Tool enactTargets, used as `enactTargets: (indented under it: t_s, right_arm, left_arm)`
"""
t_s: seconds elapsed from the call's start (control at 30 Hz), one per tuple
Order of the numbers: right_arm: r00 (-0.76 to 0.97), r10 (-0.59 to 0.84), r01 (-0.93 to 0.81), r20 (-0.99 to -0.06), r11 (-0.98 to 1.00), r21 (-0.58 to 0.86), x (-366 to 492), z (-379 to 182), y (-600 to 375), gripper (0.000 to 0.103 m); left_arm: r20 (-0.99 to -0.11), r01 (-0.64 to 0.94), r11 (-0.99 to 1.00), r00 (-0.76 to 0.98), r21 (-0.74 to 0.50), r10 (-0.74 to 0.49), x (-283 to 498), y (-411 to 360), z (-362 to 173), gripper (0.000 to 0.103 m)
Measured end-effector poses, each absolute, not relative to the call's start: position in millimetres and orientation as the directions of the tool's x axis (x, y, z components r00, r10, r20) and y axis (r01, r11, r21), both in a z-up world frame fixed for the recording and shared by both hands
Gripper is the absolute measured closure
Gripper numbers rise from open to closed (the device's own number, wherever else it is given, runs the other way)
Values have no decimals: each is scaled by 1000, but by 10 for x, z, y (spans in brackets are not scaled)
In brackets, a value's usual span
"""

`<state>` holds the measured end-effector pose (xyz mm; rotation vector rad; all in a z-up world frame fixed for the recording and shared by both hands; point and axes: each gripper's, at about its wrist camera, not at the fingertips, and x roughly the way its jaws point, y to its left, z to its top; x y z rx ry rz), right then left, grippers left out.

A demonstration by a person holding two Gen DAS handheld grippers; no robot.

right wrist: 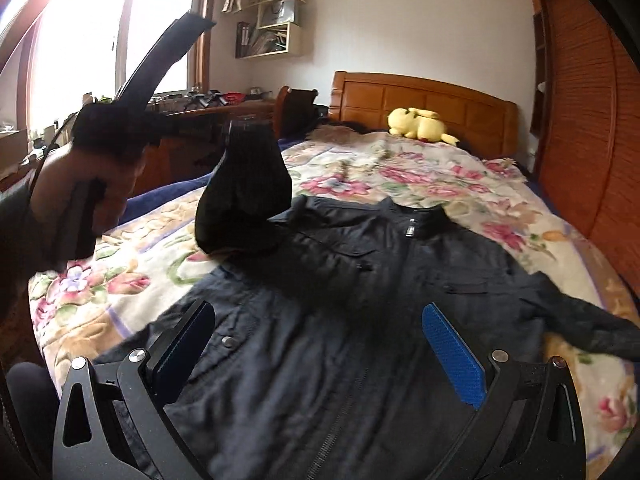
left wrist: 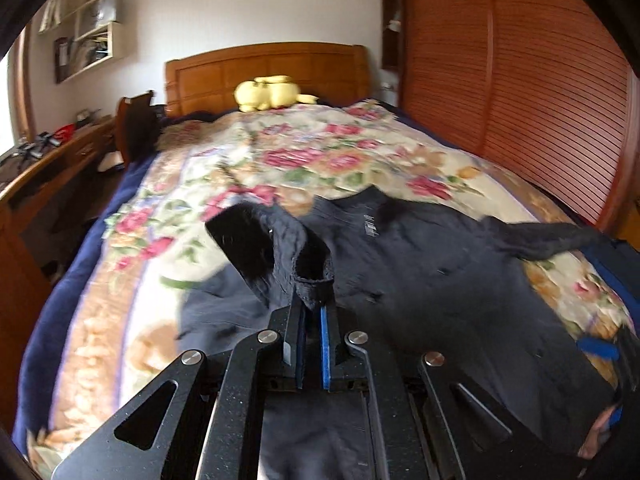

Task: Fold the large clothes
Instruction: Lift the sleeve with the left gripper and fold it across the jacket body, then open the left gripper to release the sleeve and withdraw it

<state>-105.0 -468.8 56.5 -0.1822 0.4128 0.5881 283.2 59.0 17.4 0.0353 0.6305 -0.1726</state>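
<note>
Black jacket (right wrist: 360, 300) lies front-up on bed (left wrist: 320, 152), collar toward headboard. Our left gripper (left wrist: 313, 312) clamped tight on cuff, sleeve (right wrist: 244, 184) lifted off quilt. Right gripper (right wrist: 320, 344) gaping wide over hem, nothing in it. Our take: carry sleeve across chest, lay it flat, keep cuff pinched till it lands. Other sleeve (right wrist: 580, 320) still sprawled out right.

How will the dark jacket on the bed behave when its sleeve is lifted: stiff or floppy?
Probably floppy: the sleeve pinched by the left gripper droops and bunches instead of holding shape. The jacket looks thin and wrinkled, so likely light. Its body may drag along the floral blanket rather than stay put.
</note>
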Motion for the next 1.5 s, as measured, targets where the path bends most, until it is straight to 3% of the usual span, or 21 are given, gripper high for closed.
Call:
enactTargets:
  t_s: [0.27, 0.53, 0.67, 1.0, 1.13, 1.27, 1.5]
  right_arm:
    - [785, 459, -515, -417, 856, -28, -1094, 541, -4985, 0]
    - [783, 429, -466, -451, 884, 32, -903, 480, -5059, 0]
    - [772, 436, -459, -463, 886, 69, -796, 513, -5046, 0]
    - [712, 474, -508, -517, 857, 87, -499, 379, -4681, 0]
    - [682, 477, -545, -555, 837, 50, -442, 263, -4411, 0]
    - [633, 495, -586, -595, 809, 49, -246, 179, -4194, 0]
    - [552, 518, -646, -654, 761, 58, 92, 2, -3876, 6]
  left_arm:
    - [-616, 255, 965, 750, -66, -240, 2464, 43, -161, 97]
    - [-650, 235, 972, 735, -20, -192, 2051, -49, -433, 96]
    - [-653, 241, 970, 731, -25, -198, 1854, 43, -504, 81]
    - [-620, 222, 974, 759, -43, -200, 1492, 413, -573, 60]
    - [-618, 209, 976, 759, -66, -205, 1440, 582, -625, 34]
    - [-616, 171, 983, 767, -73, -180, 1393, 799, -655, 27]
    - [-601, 108, 992, 790, -60, -122, 1352, 1070, -633, 26]
